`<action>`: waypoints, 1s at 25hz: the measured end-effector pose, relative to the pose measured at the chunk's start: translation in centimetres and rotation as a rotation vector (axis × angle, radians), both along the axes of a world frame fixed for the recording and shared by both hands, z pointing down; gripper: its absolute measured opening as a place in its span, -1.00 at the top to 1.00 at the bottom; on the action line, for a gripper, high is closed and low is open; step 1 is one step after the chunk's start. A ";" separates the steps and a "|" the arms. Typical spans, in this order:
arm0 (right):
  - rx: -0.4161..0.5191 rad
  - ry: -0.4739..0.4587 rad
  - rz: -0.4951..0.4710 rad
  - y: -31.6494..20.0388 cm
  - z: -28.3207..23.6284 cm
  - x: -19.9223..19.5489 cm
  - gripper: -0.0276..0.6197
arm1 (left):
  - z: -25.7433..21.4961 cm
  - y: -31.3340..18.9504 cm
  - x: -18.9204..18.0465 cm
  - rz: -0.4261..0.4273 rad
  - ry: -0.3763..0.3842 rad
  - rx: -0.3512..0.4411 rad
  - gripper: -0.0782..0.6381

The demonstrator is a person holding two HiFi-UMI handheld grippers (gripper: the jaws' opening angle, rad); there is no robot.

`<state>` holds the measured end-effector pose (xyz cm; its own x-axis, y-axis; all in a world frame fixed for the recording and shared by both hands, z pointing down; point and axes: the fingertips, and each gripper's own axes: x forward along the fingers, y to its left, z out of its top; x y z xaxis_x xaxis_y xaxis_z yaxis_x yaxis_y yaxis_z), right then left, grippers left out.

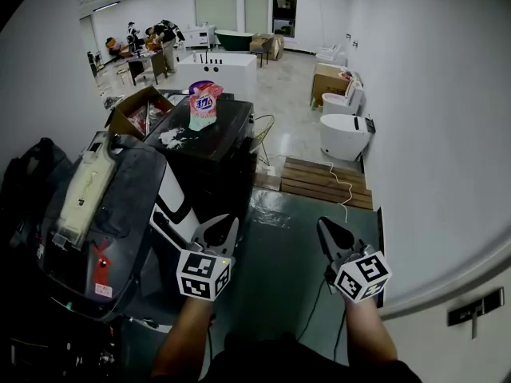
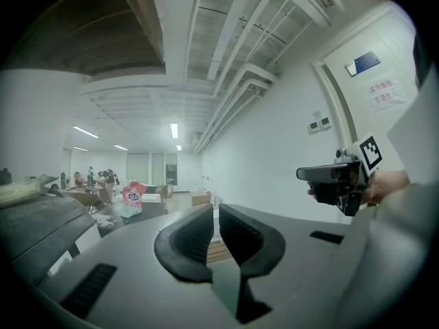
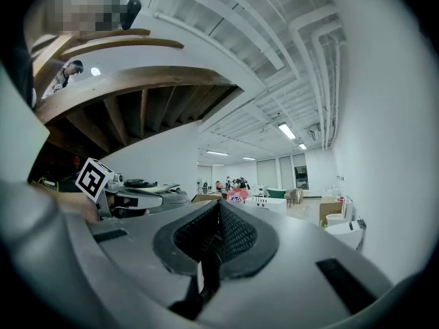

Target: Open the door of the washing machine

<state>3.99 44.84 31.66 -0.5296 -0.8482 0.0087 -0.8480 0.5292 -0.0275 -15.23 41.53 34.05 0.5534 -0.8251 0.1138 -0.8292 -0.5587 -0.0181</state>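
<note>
Looking down in the head view, both tools hang level over the floor and touch no machine. The left gripper [image 1: 223, 228] is near the right edge of a dark grey machine. The right gripper [image 1: 327, 228] is well apart from it, toward the white wall. I take that grey machine for the washer [image 1: 120, 214], which has a white bag [image 1: 84, 186] lying along its top. A black unit [image 1: 215, 158] behind it, with a pouch [image 1: 204, 106] on its top, could be a washer too. I cannot pick out a door or handle on either one, and nothing shows swung open.

In the left gripper view, the left gripper [image 2: 214, 214] has its pads drawn together with nothing between them. The right gripper [image 2: 309, 175] floats at the right, and the pouch [image 2: 134, 199] is far off to the left.

In the right gripper view, the right gripper [image 3: 218, 214] is likewise closed and empty. The left gripper [image 3: 180, 197] shows beside it, and the pouch [image 3: 238, 196] lies straight beyond.

By my reading the task has not begun. Turning to the washer, finding the door's handle, gripping it and pulling it open all remain.
</note>
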 end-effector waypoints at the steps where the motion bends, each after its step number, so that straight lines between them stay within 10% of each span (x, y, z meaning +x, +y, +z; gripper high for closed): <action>1: -0.011 -0.002 0.004 0.0 0.0 0.0 0.85 | 0.0 0.1 0.0 0.004 0.001 -0.004 0.72; 8: -0.024 -0.011 -0.012 0.4 0.3 -0.4 0.43 | 0.2 0.7 -0.3 0.009 0.011 -0.015 0.64; 19: -0.071 -0.006 -0.043 0.5 1.2 -1.8 -0.37 | 1.6 1.6 -0.7 -0.012 0.036 -0.074 -0.05; 25: -0.046 -0.002 -0.065 0.4 1.1 -2.0 -0.48 | 1.8 1.5 -0.6 -0.016 0.032 -0.091 -0.33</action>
<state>1.96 45.23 32.77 -0.5838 -0.8106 0.0457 -0.8117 0.5815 -0.0546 -15.85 43.08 35.80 0.5448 -0.8210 0.1706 -0.8374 -0.5435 0.0587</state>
